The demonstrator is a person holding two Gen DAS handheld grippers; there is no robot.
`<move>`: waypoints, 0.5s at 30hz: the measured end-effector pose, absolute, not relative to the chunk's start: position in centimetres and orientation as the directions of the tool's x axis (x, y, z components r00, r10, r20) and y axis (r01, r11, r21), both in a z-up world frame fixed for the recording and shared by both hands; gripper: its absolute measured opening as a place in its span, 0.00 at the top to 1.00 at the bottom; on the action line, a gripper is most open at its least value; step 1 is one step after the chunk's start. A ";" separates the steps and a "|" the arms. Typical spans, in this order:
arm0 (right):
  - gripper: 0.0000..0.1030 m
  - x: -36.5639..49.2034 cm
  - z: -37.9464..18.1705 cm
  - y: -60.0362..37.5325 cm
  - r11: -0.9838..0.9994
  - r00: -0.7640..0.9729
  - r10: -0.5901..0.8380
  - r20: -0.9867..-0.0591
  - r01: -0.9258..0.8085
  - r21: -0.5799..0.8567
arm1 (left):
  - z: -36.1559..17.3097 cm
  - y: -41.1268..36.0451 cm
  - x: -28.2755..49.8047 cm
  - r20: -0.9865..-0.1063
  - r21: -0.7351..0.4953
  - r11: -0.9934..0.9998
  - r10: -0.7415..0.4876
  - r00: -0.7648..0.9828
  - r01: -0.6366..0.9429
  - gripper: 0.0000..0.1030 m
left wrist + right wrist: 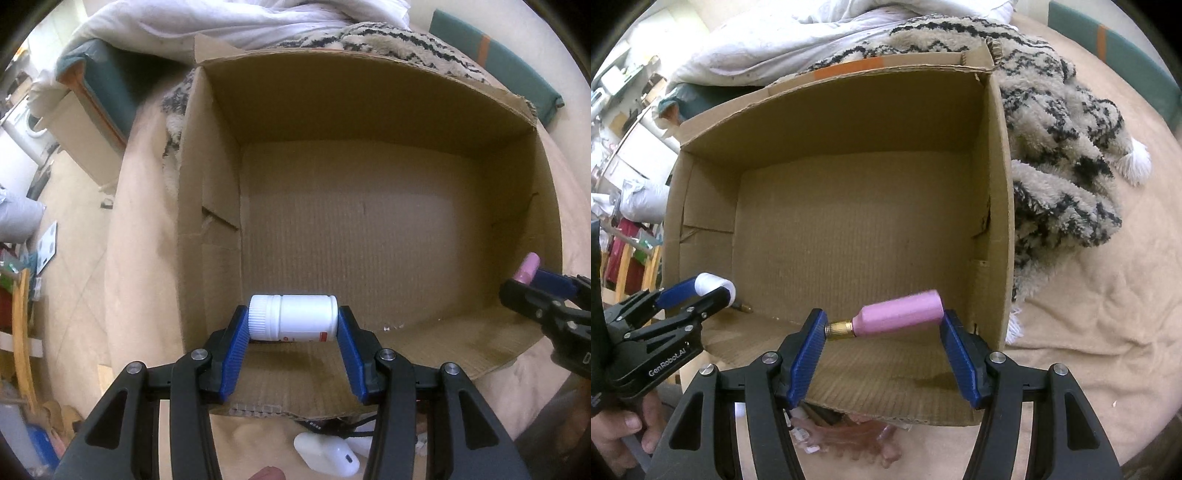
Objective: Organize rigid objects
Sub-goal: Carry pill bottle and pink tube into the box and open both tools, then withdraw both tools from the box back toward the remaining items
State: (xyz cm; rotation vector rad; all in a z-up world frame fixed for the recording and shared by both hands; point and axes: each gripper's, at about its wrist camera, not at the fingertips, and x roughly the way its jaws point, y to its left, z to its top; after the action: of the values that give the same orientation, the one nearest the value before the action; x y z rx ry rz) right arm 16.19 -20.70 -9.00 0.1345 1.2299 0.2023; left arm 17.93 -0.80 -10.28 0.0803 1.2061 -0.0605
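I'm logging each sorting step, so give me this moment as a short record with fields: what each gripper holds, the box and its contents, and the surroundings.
left gripper: shut on white bottle, held sideways over the box's near edge
right gripper: shut on pink nozzle with brass end, held sideways
cardboard box: open, nothing visible on its floor
surroundings: patterned fluffy blanket against the box's right wall; white bedding behind

Two wrist fisheyes, close, angled steeply down, sharing cardboard box [369,103] interior
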 end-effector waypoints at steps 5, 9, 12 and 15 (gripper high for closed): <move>0.36 16.6 -8.9 -20.4 0.975 0.324 0.222 -0.920 -0.075 0.209 | -10.4 -1.0 17.8 -0.935 0.042 0.994 0.005 0.355 0.096 0.58; 0.36 16.6 -8.9 -20.5 0.970 0.317 0.243 -0.917 -0.073 0.232 | -10.6 -1.4 17.8 -0.936 0.062 0.992 0.020 0.351 0.108 0.56; 0.36 16.5 -8.8 -20.2 0.964 0.318 0.266 -0.910 -0.090 0.250 | -10.5 -1.6 17.7 -0.937 0.055 0.992 0.011 0.348 0.117 0.41; 0.19 16.3 -8.3 -19.6 0.958 0.335 0.286 -0.898 -0.121 0.260 | -10.4 -2.0 17.5 -0.940 0.023 0.991 -0.024 0.341 0.134 0.26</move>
State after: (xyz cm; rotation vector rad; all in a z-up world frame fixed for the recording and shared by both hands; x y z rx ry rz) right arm 16.28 -19.63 -8.30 0.1563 1.2018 0.2664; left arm 17.49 -2.04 -10.39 0.1020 1.2189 -0.1030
